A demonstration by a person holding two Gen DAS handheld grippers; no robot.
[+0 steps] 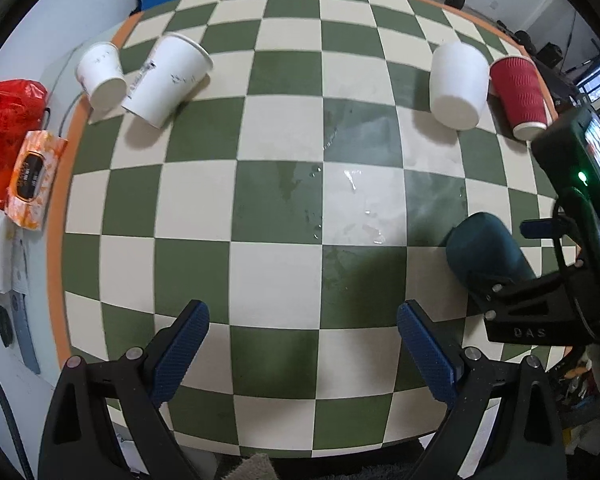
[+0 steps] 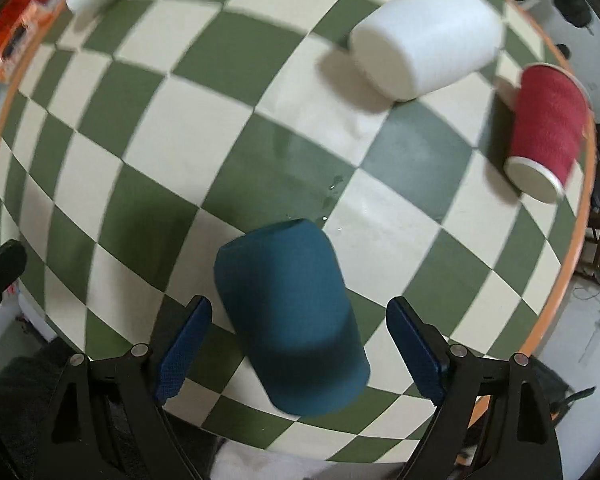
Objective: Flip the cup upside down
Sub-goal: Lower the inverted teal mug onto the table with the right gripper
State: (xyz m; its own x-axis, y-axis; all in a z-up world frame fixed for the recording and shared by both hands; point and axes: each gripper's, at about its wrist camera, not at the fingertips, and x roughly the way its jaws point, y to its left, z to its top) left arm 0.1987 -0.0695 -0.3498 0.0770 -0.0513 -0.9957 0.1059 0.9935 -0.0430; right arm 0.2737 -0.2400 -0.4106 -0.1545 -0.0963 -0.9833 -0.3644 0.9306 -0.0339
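Note:
A teal cup stands upside down on the green-and-cream checkered table, between the open fingers of my right gripper; the pads stand apart from its sides. In the left wrist view the teal cup shows at the right, partly hidden by the right gripper's body. My left gripper is open and empty above the table's near edge.
A white cup and a red ribbed cup stand upside down at the far right. Two white paper cups are at the far left. Water drops wet the table's middle. Wipes pack and red bag lie off the left edge.

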